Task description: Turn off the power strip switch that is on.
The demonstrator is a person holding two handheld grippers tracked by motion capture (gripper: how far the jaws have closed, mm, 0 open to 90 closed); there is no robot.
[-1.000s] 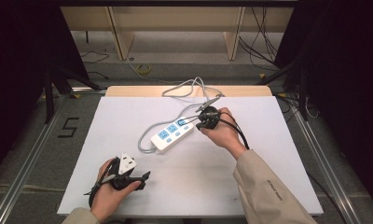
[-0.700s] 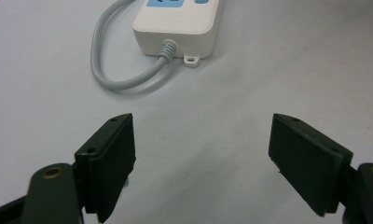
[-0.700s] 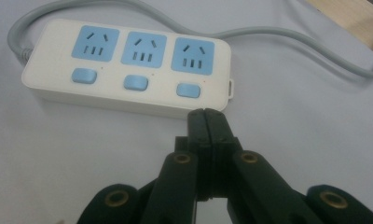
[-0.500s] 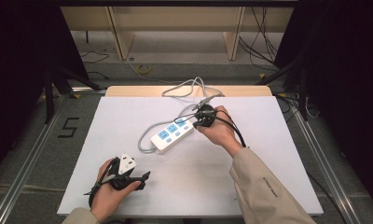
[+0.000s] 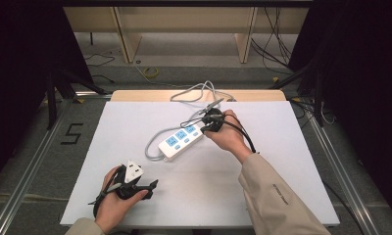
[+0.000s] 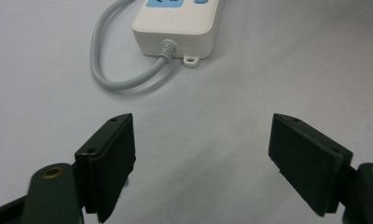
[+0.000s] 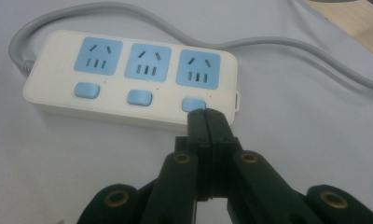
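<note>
Here the white power strip (image 5: pixel 181 141) lay slantwise near the middle of the white table (image 5: pixel 292 161), and everything else is placed from it. Its grey cord (image 5: pixel 152 147) left the nearer end, looped round beside the strip and ran off toward the far edge of the table. In the right gripper view the strip (image 7: pixel 128 79) showed three blue sockets in a row, each with a blue switch below it.

The right gripper (image 5: pixel 211 122) stood at the far end of the strip, held in the person's right hand (image 5: pixel 228 137). Its jaws were pressed flat together with nothing between them, and in its own view the closed tips (image 7: pixel 207 116) met the front edge of the switch (image 7: pixel 194 103) under the socket at that end; whether they pressed it down could not be told.

The left gripper (image 5: pixel 152 184) rested well apart from the strip, toward the person, in the left hand (image 5: pixel 113 200). In the left gripper view its jaws stood wide apart, empty, over bare table, pointing at the strip's cord end (image 6: pixel 175 28).
</note>
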